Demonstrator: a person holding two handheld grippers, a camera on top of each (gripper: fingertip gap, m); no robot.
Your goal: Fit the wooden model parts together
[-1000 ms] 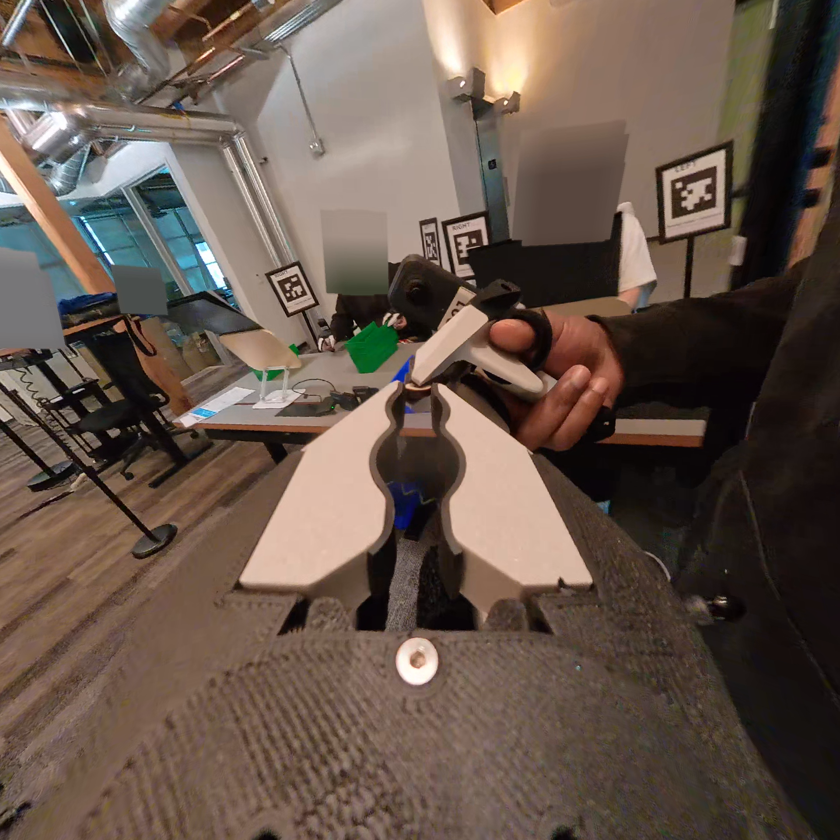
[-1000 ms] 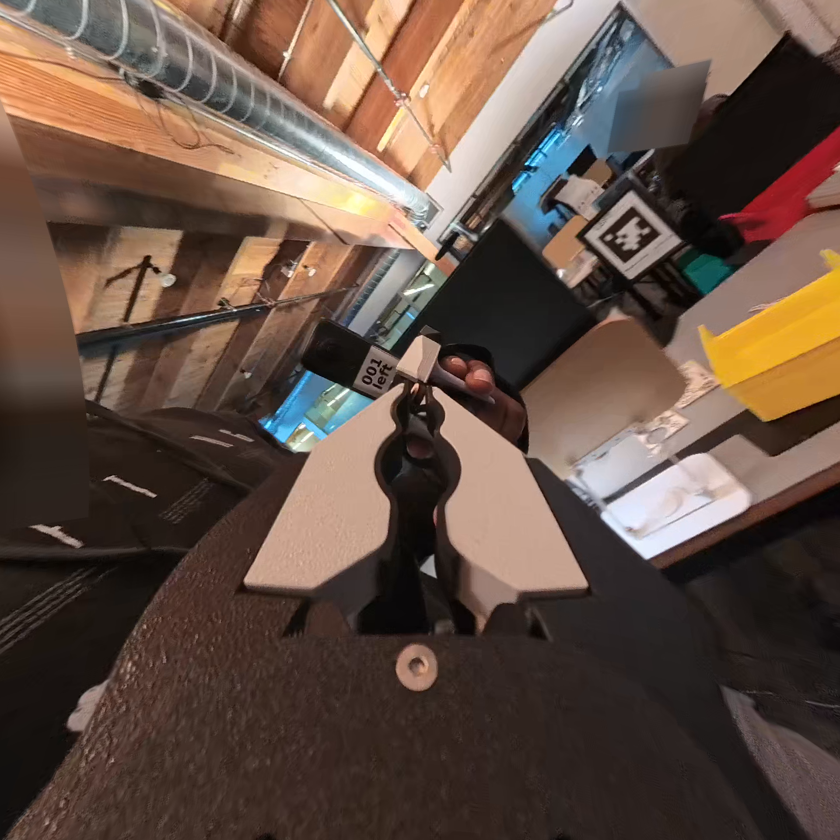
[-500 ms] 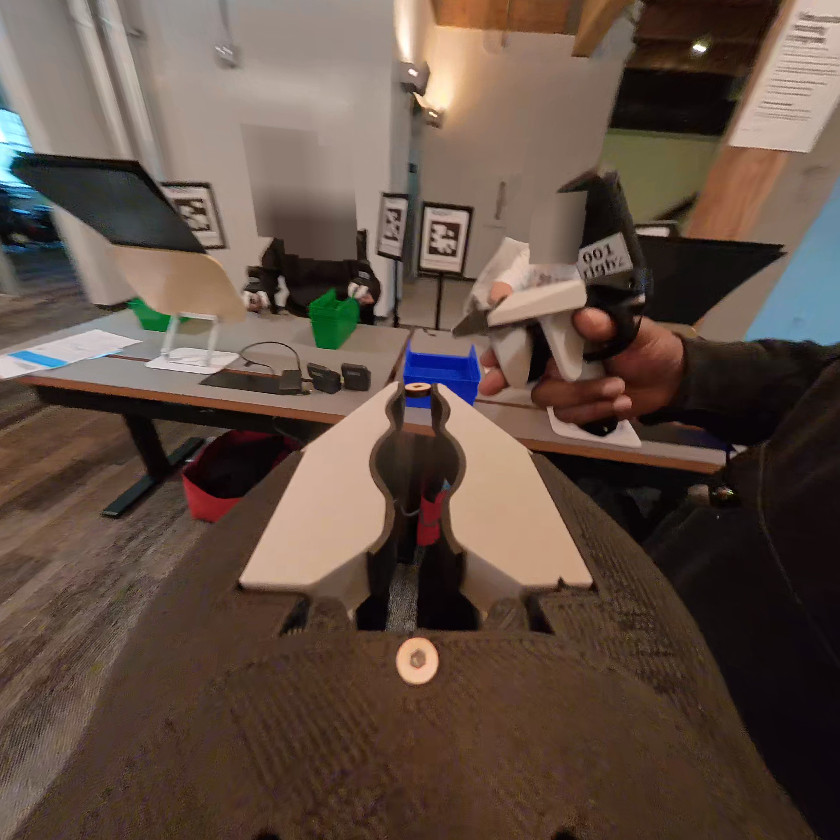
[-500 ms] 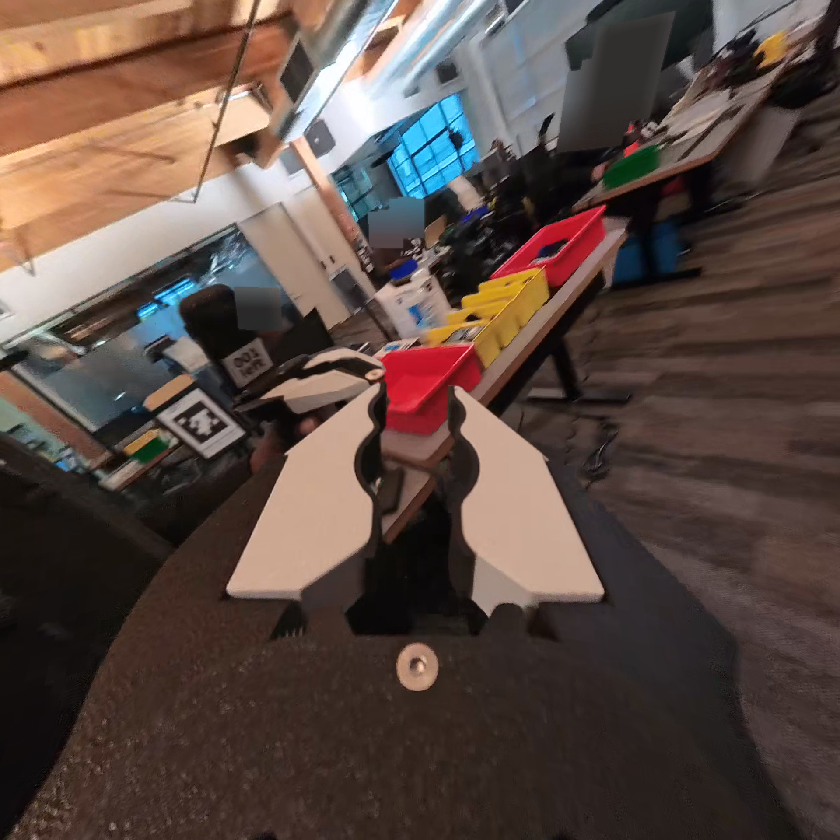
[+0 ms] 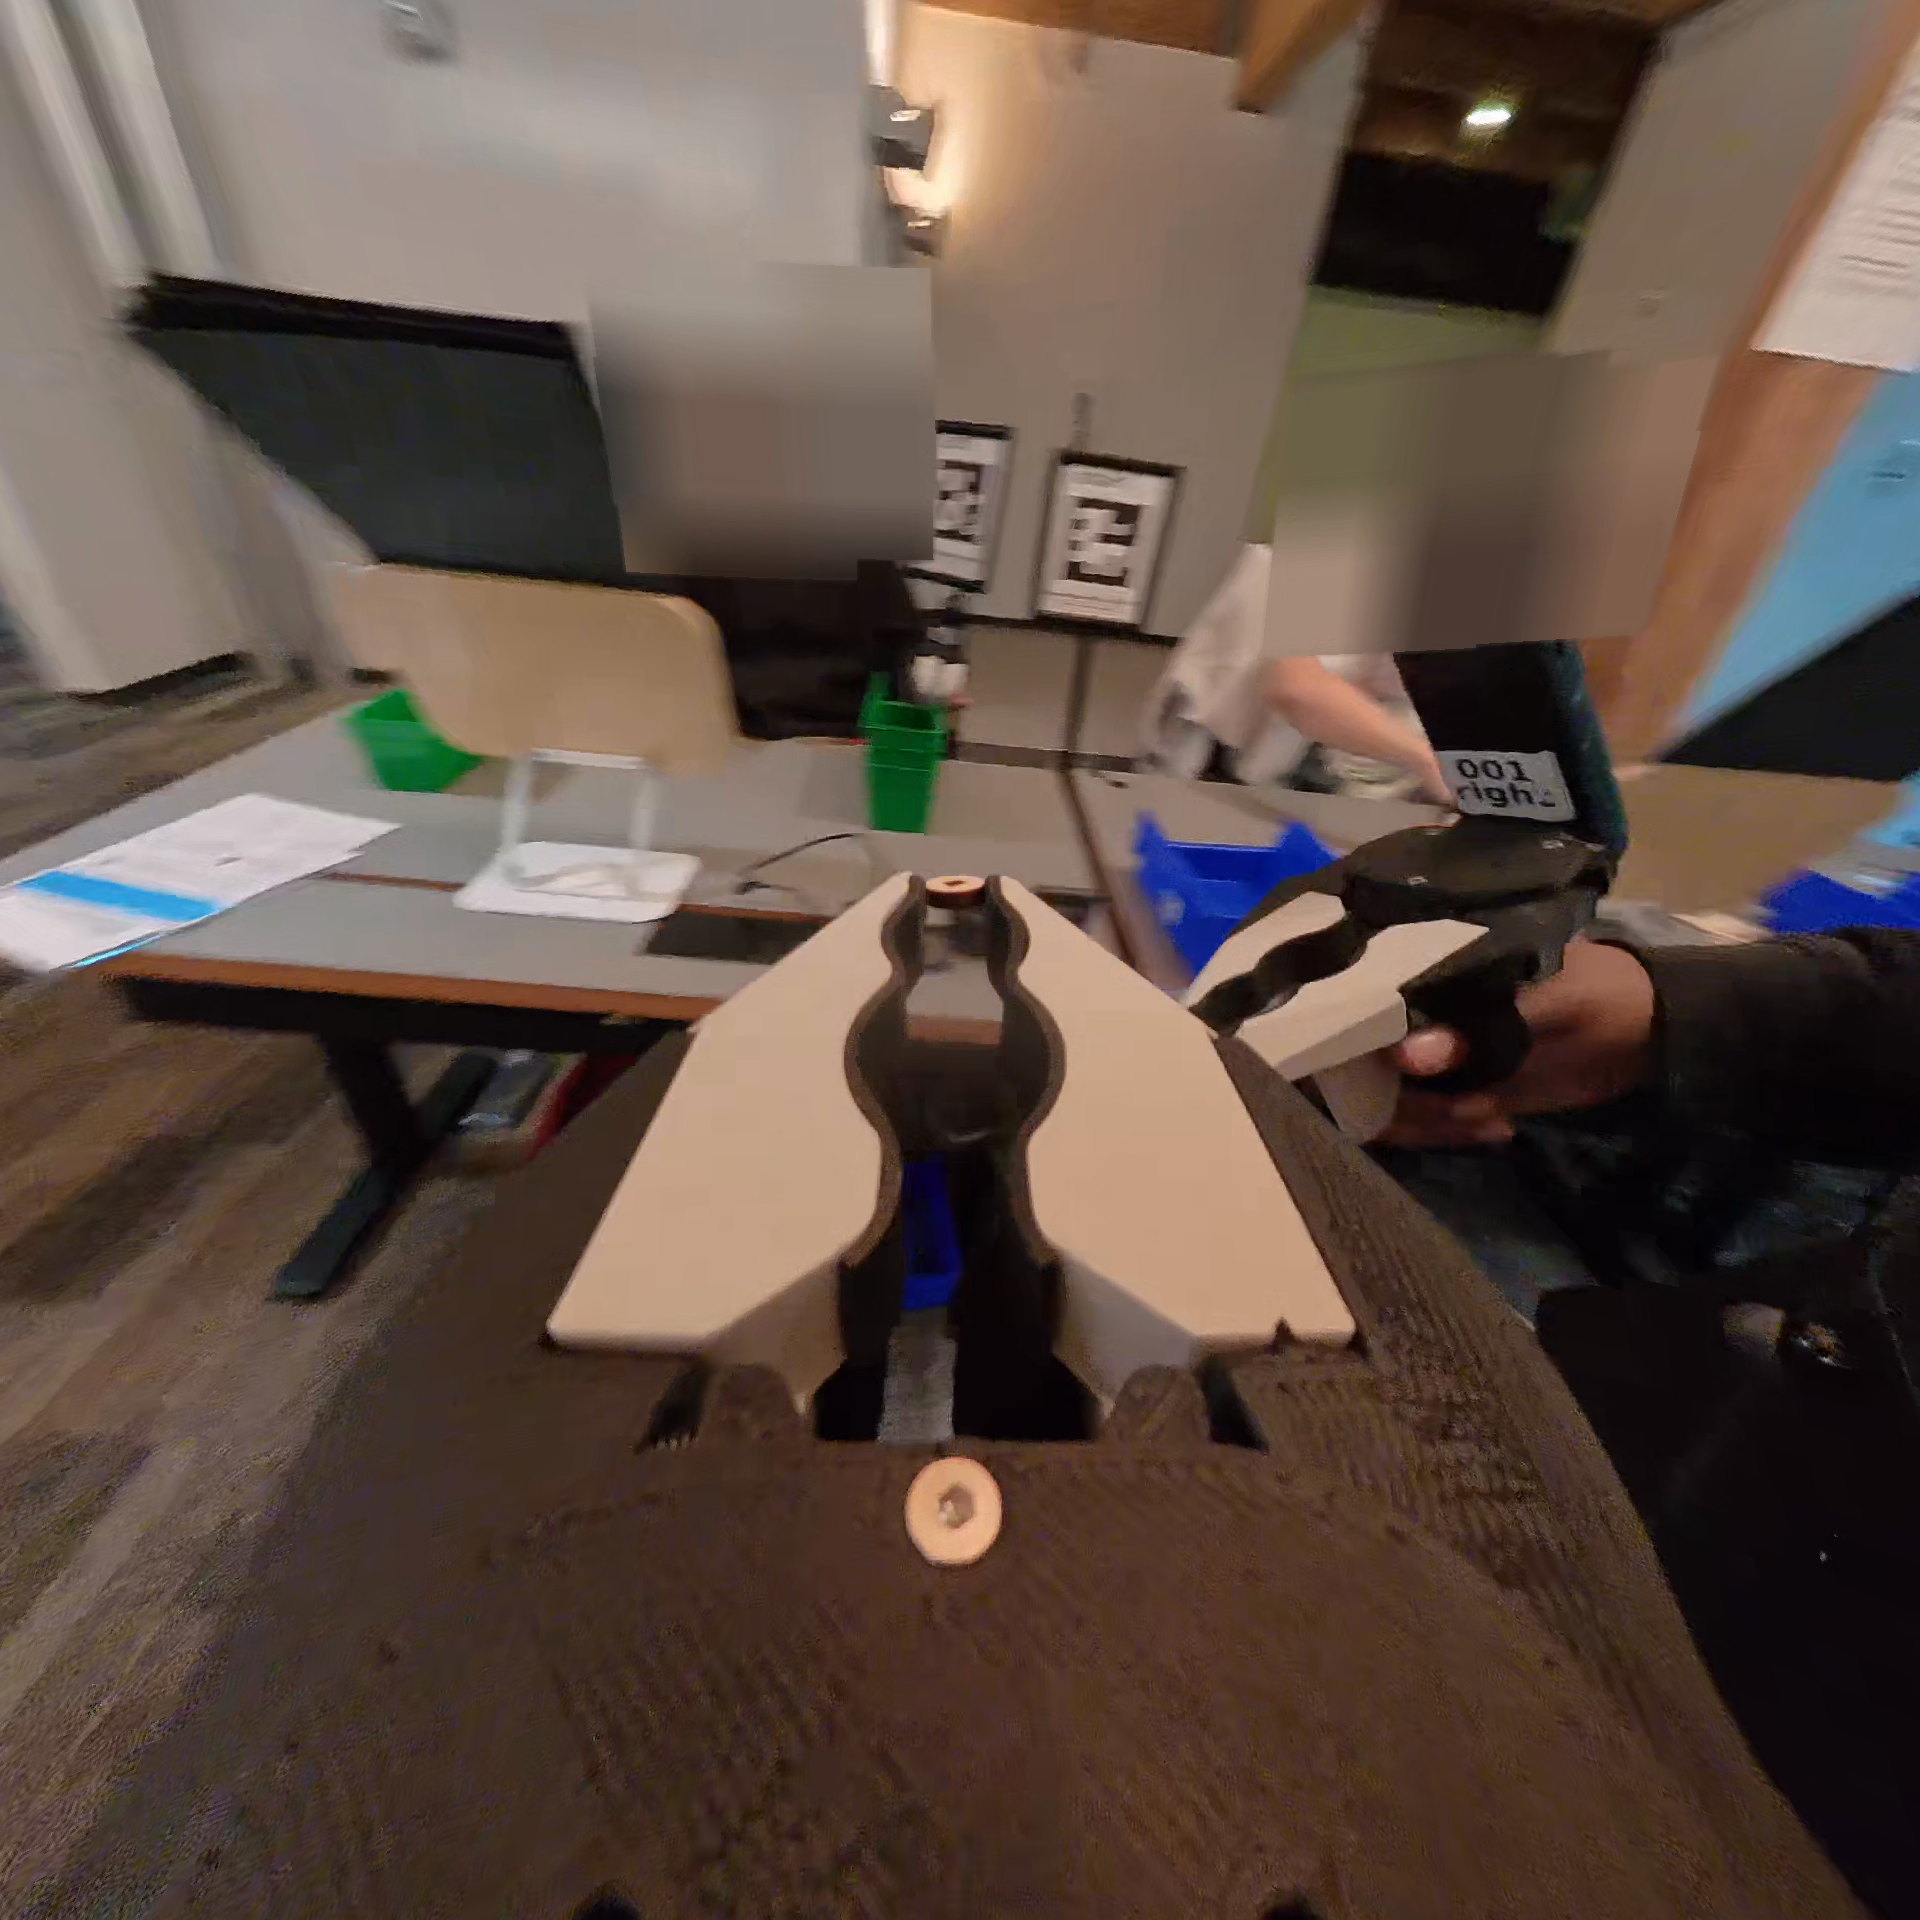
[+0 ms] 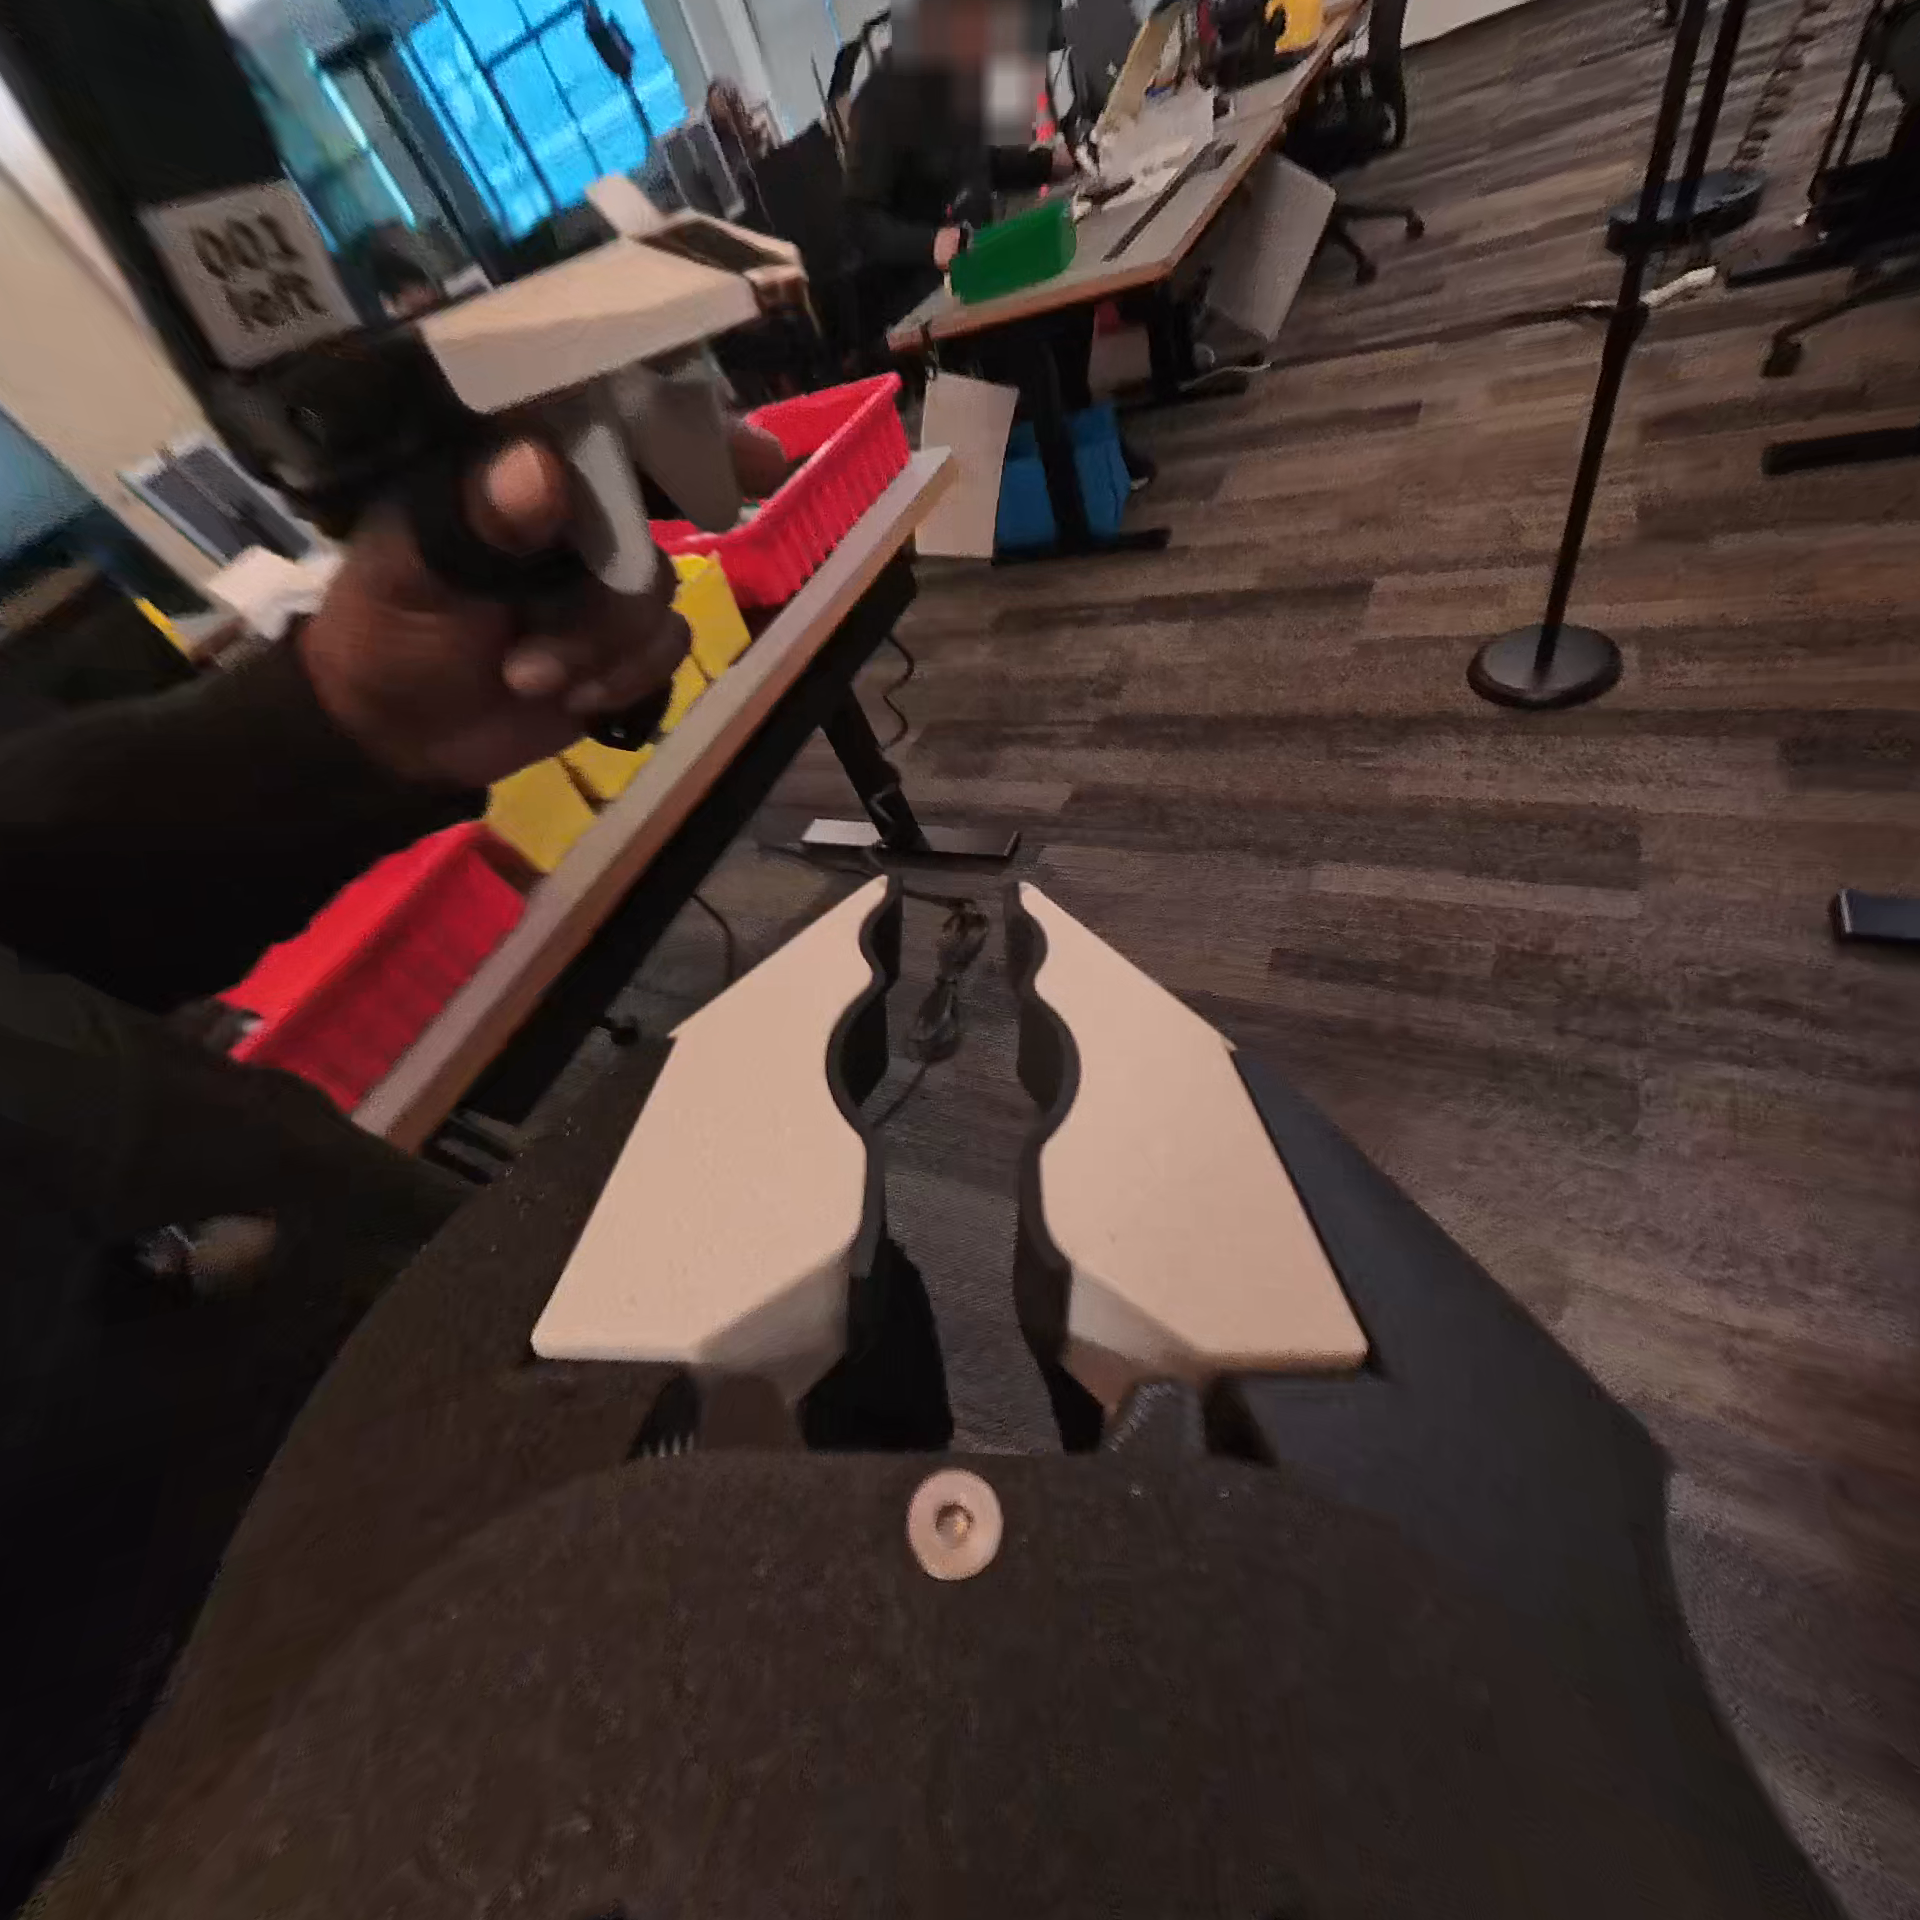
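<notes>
Blue bin (image 5: 1221,883) and green bins (image 5: 904,758) sit on the worktop (image 5: 416,935); I cannot see inside. The left gripper (image 5: 954,896) pinches a small round wooden part (image 5: 953,890). The right gripper (image 6: 951,899) is parted, holding nothing.

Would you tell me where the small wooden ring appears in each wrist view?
Left wrist view: the wooden ring is at top centre, pinched at the tips of the left gripper.
Right wrist view: it cannot be made out; the left gripper is blurred, at upper left.
Shared landmark: the left gripper.
</notes>
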